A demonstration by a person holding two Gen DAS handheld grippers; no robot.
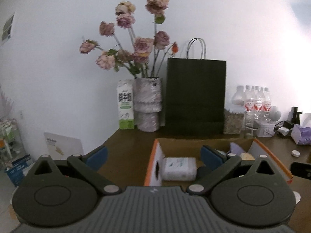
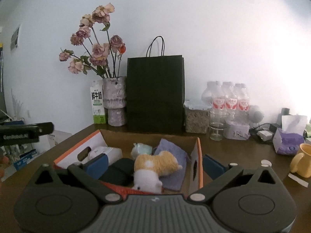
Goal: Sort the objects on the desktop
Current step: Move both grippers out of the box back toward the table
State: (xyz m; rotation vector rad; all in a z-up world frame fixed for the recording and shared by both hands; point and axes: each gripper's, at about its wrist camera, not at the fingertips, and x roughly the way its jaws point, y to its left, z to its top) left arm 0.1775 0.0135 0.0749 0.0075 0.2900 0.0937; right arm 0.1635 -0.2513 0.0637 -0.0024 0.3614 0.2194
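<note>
An open cardboard box (image 2: pixel 198 155) with orange edges sits on the brown table. Inside lie an orange-and-white plush toy (image 2: pixel 155 165), a purple cloth (image 2: pixel 171 147), a black case (image 2: pixel 118 171), a white tissue pack (image 2: pixel 108 152) and a pale crumpled item (image 2: pixel 141 148). My right gripper (image 2: pixel 154 164) hovers open over the box's near side, nothing between its blue pads. My left gripper (image 1: pixel 153 156) is open above the same box (image 1: pixel 153 155), with the white tissue pack (image 1: pixel 179 168) just beyond it. The left gripper's body (image 2: pixel 23 132) shows at the far left in the right wrist view.
Along the wall stand a milk carton (image 2: pixel 98 103), a vase of dried roses (image 2: pixel 114 104), a black paper bag (image 2: pixel 155 93), a grain jar (image 2: pixel 196 117), water bottles (image 2: pixel 229 99) and a glass (image 2: pixel 216 130). A tissue box (image 2: pixel 288 139) and yellow mug (image 2: pixel 302 162) sit right.
</note>
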